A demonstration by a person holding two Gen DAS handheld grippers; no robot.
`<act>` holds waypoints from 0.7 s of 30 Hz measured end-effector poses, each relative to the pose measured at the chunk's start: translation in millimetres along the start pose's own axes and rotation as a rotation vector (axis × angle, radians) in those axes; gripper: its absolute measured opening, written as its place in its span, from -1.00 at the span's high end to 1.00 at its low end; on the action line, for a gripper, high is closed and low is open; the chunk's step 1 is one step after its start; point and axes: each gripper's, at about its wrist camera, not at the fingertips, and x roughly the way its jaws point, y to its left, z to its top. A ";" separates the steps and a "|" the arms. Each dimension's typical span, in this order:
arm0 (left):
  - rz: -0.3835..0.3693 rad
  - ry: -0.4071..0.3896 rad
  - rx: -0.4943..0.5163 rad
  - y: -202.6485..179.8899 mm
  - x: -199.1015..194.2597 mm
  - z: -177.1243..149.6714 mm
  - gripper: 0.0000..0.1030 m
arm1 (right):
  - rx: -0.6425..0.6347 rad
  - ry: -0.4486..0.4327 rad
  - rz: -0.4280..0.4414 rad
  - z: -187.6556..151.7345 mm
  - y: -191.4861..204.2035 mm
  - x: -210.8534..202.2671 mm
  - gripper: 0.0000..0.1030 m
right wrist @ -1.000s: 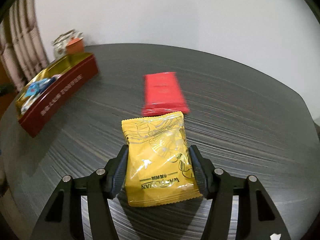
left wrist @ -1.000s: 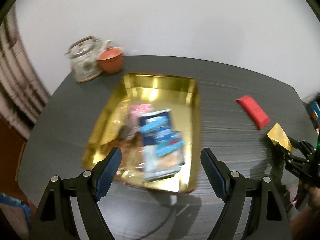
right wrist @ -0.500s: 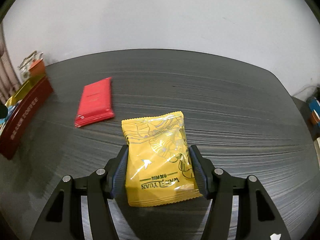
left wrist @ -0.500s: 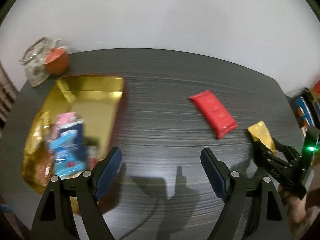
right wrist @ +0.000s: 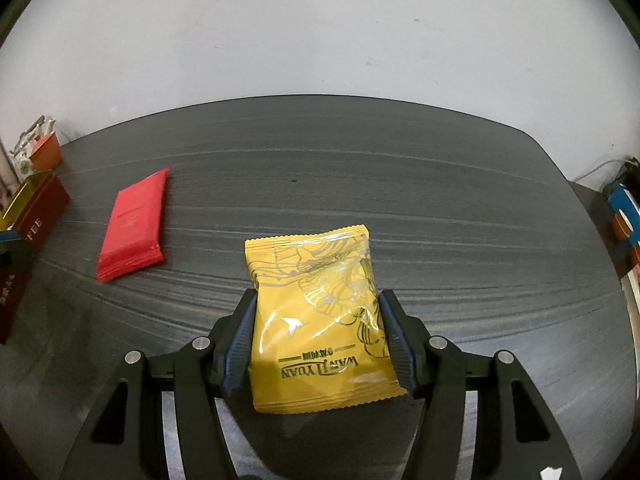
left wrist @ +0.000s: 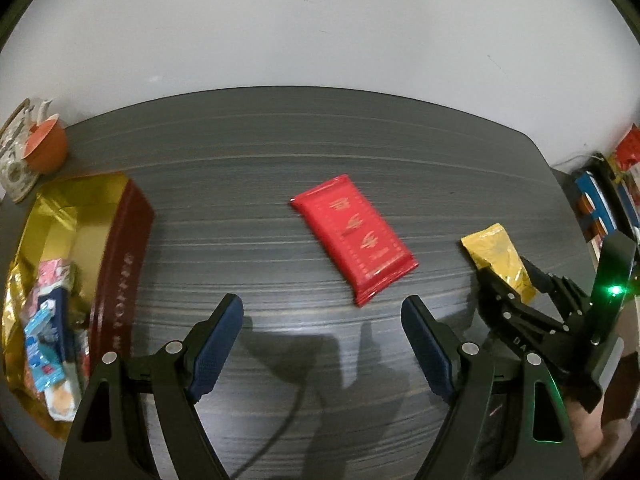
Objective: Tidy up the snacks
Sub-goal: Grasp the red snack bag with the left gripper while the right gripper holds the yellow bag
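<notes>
On dark table [right wrist: 400,184] | right gripper [right wrist: 316,344] pinching yellow snack packet [right wrist: 320,320] | left gripper [left wrist: 322,344] spread, holding nothing | red packet [left wrist: 354,238] lying flat

Red packets: one [left wrist: 354,238]
Yellow packets: one [right wrist: 320,320]
Boxes: one [left wrist: 120,240]
Teapots: one [left wrist: 16,160]
Cups: one [left wrist: 46,148]

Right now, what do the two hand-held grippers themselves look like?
Both are black, with triangular cut-outs, silver screws and ribbed dark-blue pads. The left hand-held gripper and the right hand-held gripper match. In the left view, the right one's body shows a green light and white lettering.
</notes>
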 end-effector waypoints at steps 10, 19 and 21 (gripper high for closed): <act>0.004 0.005 -0.054 -19.3 38.1 19.1 -0.58 | 0.004 0.002 -0.006 0.1 1.0 1.6 -0.13; 0.045 0.044 -0.065 -30.7 72.3 32.1 -0.58 | 0.005 0.002 -0.003 0.9 -1.0 2.0 -0.15; 0.061 0.049 -0.060 -31.7 76.7 33.9 -0.58 | 0.006 0.002 -0.003 0.7 -0.9 1.9 -0.16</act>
